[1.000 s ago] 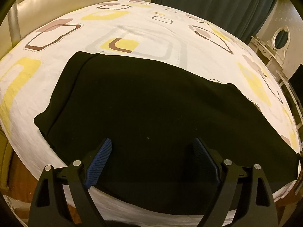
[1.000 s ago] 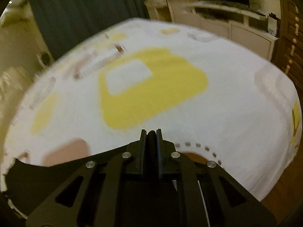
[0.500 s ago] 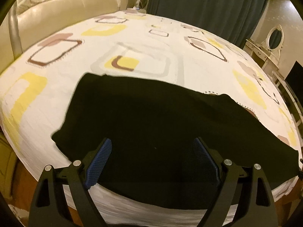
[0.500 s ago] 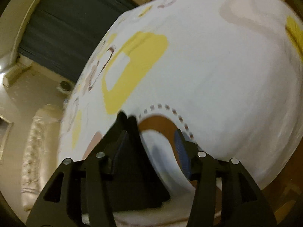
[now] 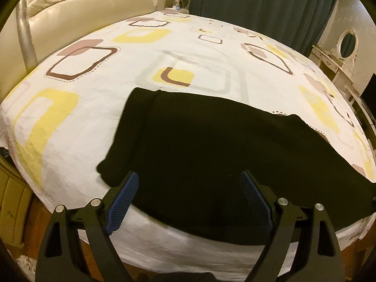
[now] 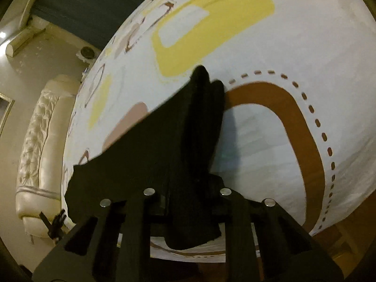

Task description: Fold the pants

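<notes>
pants (image 5: 211, 155) flat on bed (image 5: 94, 117) | my left gripper (image 5: 188, 192) spread wide above them | my right gripper (image 6: 188, 195) closing, pinching bunched pants cloth

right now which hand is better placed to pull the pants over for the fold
Right. Its tongs are closing with a bunch of the pants between them, while the left tongs hang wide open above the cloth, gripping nothing.

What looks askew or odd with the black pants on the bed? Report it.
The black pants lie slantwise across the patterned bedsheet, with the near part drooping past the mattress edge. One end is bunched into a ridge between the right gripper's closing jaws. The left gripper hovers open. No damage shows.
</notes>
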`<state>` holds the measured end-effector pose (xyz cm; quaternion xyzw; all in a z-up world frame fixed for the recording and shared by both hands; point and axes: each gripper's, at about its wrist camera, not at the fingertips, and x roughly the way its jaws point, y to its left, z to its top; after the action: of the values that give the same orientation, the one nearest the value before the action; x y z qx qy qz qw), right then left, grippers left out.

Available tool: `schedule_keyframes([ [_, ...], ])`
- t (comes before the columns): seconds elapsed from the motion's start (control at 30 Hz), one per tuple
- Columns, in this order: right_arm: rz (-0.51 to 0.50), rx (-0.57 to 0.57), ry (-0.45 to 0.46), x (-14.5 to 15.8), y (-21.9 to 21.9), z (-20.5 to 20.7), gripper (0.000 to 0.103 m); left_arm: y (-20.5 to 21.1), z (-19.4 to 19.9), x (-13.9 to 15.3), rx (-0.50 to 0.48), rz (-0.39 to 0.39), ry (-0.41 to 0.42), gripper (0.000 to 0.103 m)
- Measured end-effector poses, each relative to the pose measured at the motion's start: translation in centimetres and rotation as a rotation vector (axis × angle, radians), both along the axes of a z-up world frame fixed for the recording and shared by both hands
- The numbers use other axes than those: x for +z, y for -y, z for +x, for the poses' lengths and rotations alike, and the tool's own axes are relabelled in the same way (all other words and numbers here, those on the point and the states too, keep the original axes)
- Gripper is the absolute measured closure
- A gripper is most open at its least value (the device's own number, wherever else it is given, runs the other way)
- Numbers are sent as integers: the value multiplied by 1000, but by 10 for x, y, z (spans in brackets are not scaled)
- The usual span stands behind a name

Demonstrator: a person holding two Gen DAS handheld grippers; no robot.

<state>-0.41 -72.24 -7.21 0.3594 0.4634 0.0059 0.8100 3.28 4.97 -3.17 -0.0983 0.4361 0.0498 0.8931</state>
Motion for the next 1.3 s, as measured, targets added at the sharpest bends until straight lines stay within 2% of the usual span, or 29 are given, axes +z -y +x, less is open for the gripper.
schedule_keyframes([
  [0.2,71,-23,189,60,-24,-14,85,-11,-11,10,18,-33,3,16],
  [0.37,82,50,301,117,-73,-10,85,-9,-17,11,4,-42,8,16],
  [0.5,56,118,337,148,-133,9,85,-4,-16,11,-4,-78,-2,16],
  [0.63,9,191,347,162,-191,24,85,2,-19,18,-28,-61,25,16],
  [0.7,-42,230,339,164,-225,34,85,2,-20,21,-29,-68,37,16],
  [0.83,-75,294,310,148,-283,48,85,-1,-20,22,-10,-100,37,16],
  [0.93,-117,344,266,128,-325,60,85,-4,-19,22,4,-123,33,16],
  [1.1,-217,418,170,83,-387,74,85,-3,-20,24,0,-113,49,16],
  [1.3,-327,486,83,40,-444,81,85,0,-18,24,-11,-111,48,16],
])
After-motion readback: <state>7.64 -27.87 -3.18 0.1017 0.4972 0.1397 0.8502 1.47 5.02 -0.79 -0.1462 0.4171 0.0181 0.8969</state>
